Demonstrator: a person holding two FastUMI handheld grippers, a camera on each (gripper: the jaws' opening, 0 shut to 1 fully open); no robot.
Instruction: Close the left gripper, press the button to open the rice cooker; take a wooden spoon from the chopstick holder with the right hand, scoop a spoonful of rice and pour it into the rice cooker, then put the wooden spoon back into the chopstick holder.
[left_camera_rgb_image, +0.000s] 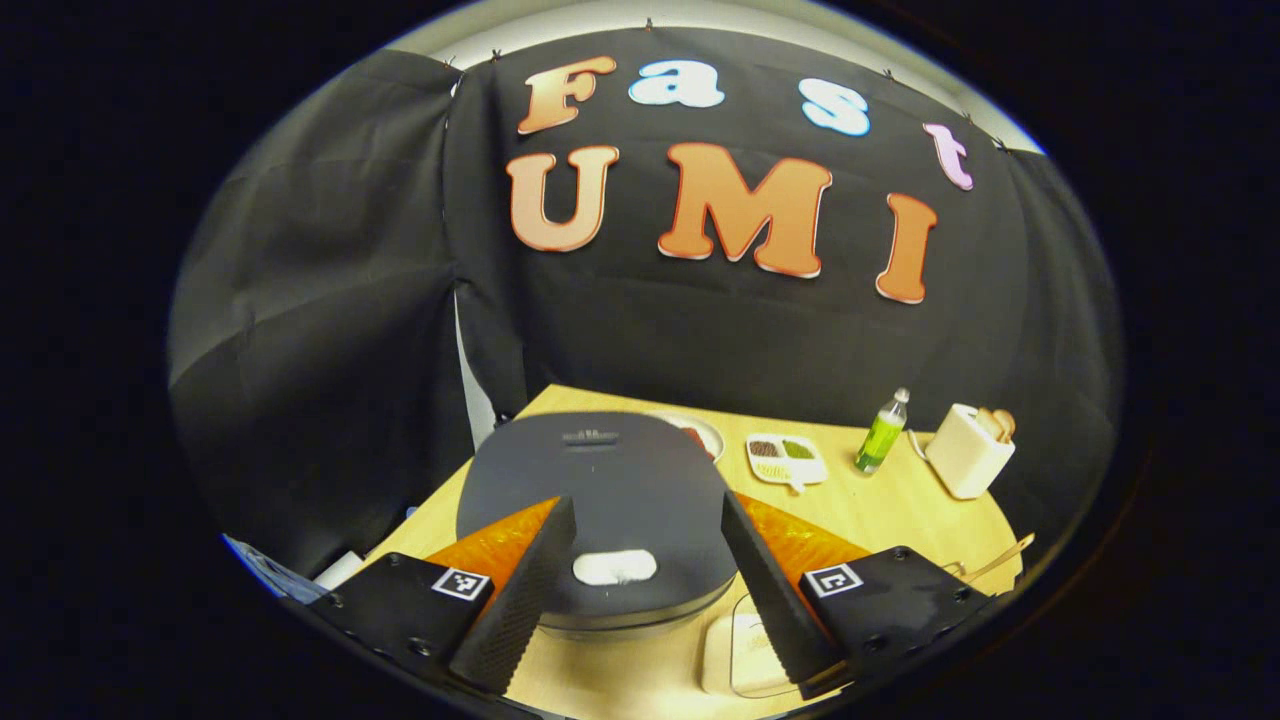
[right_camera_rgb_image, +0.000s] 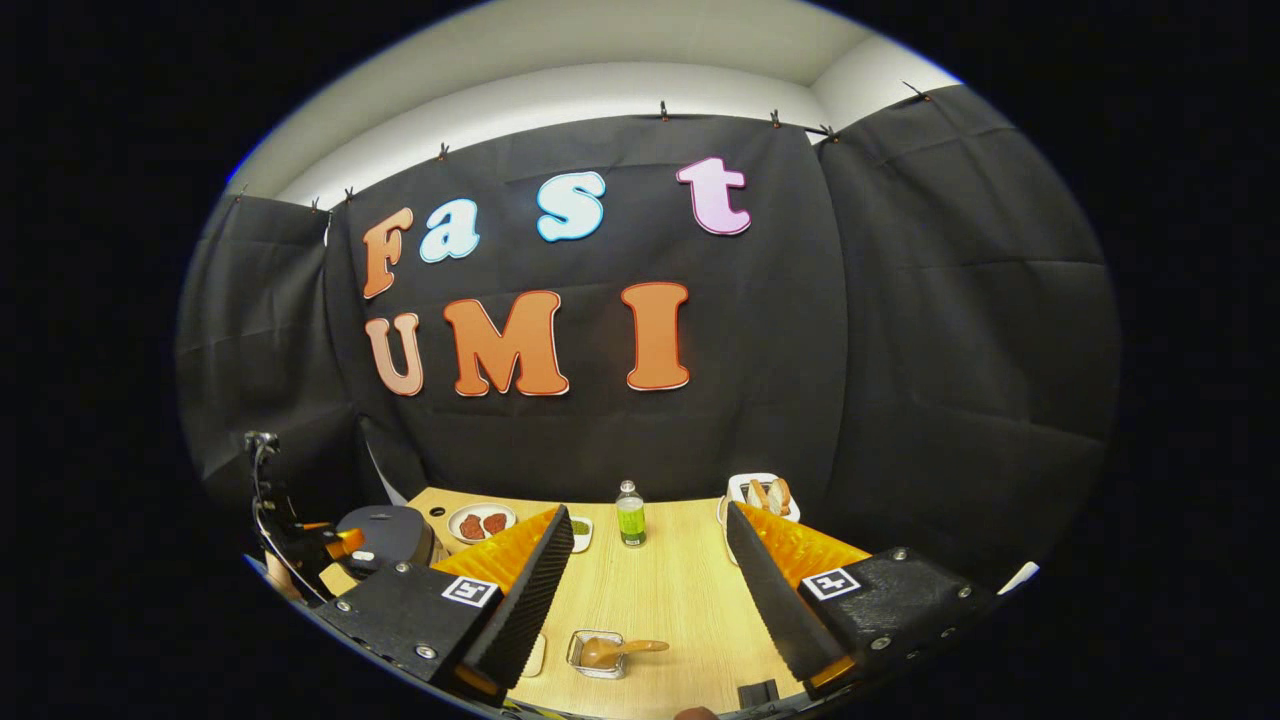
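Two claws, both spread wide and holding nothing. Left claw (left_camera_rgb_image: 648, 570) hovers over the closed rice cooker (left_camera_rgb_image: 600, 500) and its button (left_camera_rgb_image: 614, 567); right claw (right_camera_rgb_image: 648, 590) faces the bench (right_camera_rgb_image: 660, 590), chopstick holder (right_camera_rgb_image: 765, 493) at its far edge.

Wide-open left gripper (left_camera_rgb_image: 648, 590) above closed rice cooker (left_camera_rgb_image: 600, 490), its pale button (left_camera_rgb_image: 614, 567) between the fingers.

Left gripper view hangs close over the rice cooker (left_camera_rgb_image: 597, 510); right gripper view sits farther back (2 share the table (right_camera_rgb_image: 660, 590)).
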